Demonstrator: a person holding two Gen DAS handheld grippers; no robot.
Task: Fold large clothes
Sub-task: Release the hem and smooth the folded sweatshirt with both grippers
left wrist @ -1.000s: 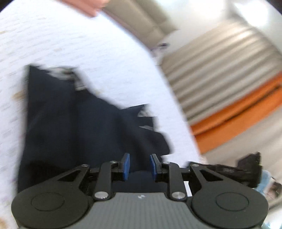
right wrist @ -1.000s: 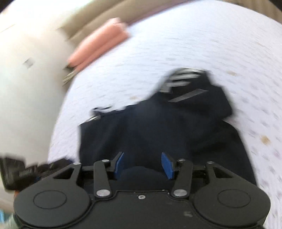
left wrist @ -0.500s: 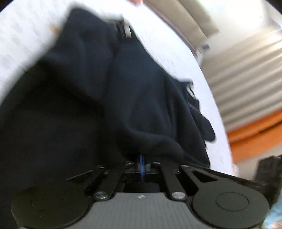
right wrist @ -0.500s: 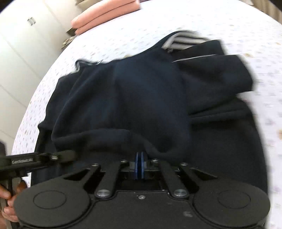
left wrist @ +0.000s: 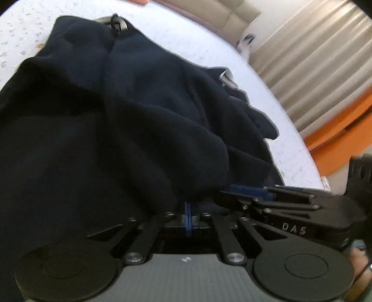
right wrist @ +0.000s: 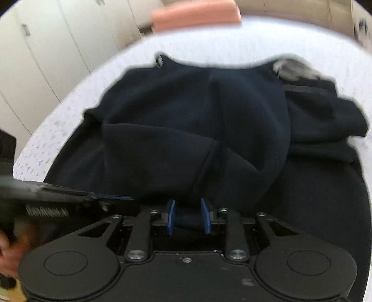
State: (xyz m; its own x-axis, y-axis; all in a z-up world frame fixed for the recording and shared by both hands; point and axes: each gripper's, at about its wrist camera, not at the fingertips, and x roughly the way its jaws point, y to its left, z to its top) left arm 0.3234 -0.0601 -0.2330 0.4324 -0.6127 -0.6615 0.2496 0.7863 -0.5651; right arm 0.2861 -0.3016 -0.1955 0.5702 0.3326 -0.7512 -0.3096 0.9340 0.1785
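A large dark navy garment (left wrist: 144,111) lies bunched on a white patterned bed (left wrist: 267,97); it fills the right wrist view (right wrist: 197,130) too. My left gripper (left wrist: 187,217) is shut, its blue pads pinched on a fold of the garment's near edge. My right gripper (right wrist: 188,217) is open a little, its blue pads apart, with dark cloth lying just ahead of them. The right gripper also shows in the left wrist view (left wrist: 279,204), close beside the left one. The left gripper shows at the left of the right wrist view (right wrist: 58,204).
A pink folded item (right wrist: 195,11) lies at the bed's far end. White cupboard doors (right wrist: 34,58) stand to the left. Beige curtains (left wrist: 313,53) and an orange band (left wrist: 344,120) are beyond the bed's right side.
Both grippers closed on the garment's near edge and lifted it forward over the rest. The right gripper has now opened slightly; the left stays shut on the cloth.
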